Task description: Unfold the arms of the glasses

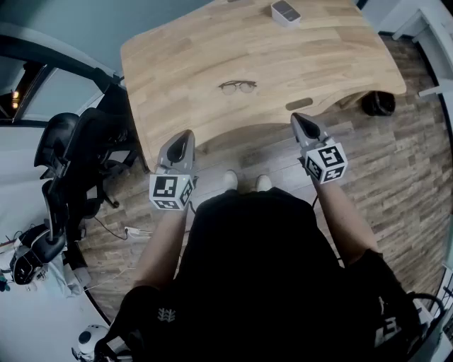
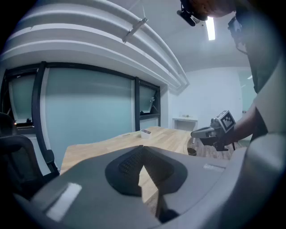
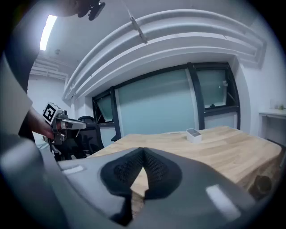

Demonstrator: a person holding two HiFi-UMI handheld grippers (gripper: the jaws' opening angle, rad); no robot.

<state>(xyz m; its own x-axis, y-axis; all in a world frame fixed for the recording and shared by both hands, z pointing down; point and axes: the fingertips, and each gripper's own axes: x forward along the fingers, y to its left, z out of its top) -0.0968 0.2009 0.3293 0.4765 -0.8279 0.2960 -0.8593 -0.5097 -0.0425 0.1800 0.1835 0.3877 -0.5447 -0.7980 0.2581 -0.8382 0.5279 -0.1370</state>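
— Where did you see the glasses?

— The thin, dark-rimmed glasses (image 1: 238,86) lay flat on the pale wood-grain table (image 1: 170,56). They were well ahead of both sets of jaws, roughly midway between them, and neither touched them.

— And the jaws?

— My left gripper (image 1: 185,136) and right gripper (image 1: 298,118) were each closed on nothing, with the dark knurled pads (image 2: 129,164) pressed together. A small white box (image 1: 286,11) sat far beyond the right jaws.

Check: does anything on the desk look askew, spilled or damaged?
Nothing stands out. The glasses lie near the middle of the desk, a small white box sits near its far edge, and the left gripper and right gripper hover short of the near edge, jaws together, empty.
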